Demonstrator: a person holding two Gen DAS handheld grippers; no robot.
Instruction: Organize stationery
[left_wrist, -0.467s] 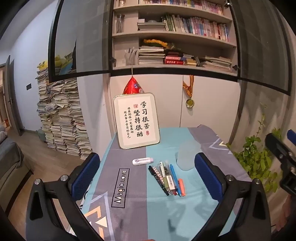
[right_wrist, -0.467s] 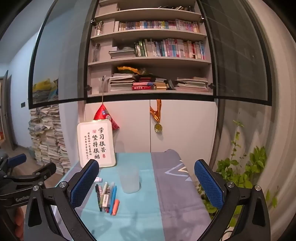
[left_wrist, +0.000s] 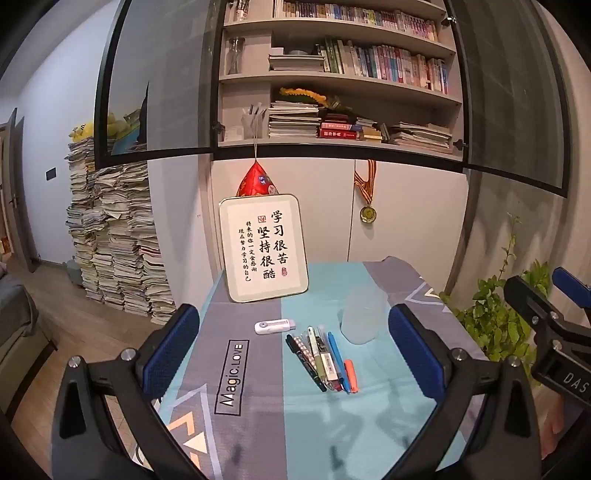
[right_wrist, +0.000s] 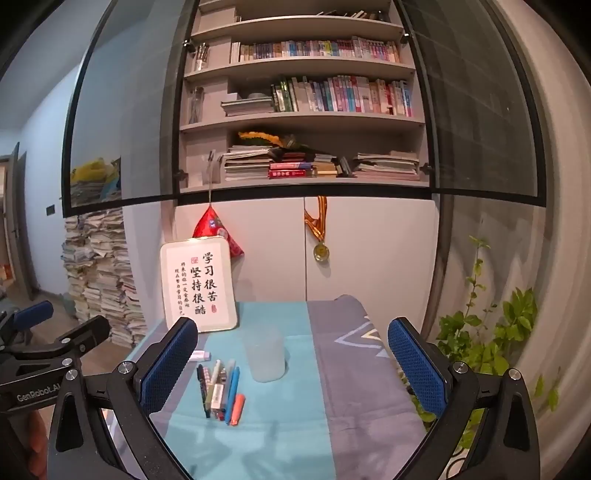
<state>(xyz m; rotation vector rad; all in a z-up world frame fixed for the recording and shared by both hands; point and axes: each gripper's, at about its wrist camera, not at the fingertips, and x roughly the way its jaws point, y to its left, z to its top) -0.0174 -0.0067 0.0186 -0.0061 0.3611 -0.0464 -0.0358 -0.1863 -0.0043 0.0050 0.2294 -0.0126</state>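
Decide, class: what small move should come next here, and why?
Probably lower the right gripper toward the orange marker, the nearest of the pens. Both grippers are open and empty above the table, the pens lie loose beside the upright frosted cup, and the left gripper hovers farther back.

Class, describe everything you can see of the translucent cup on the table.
The translucent cup looks like frosted, whitish plastic, appears empty and stands upright on the teal part of the tablecloth. It sits just right of the row of pens, apart from them. Neither gripper touches it.
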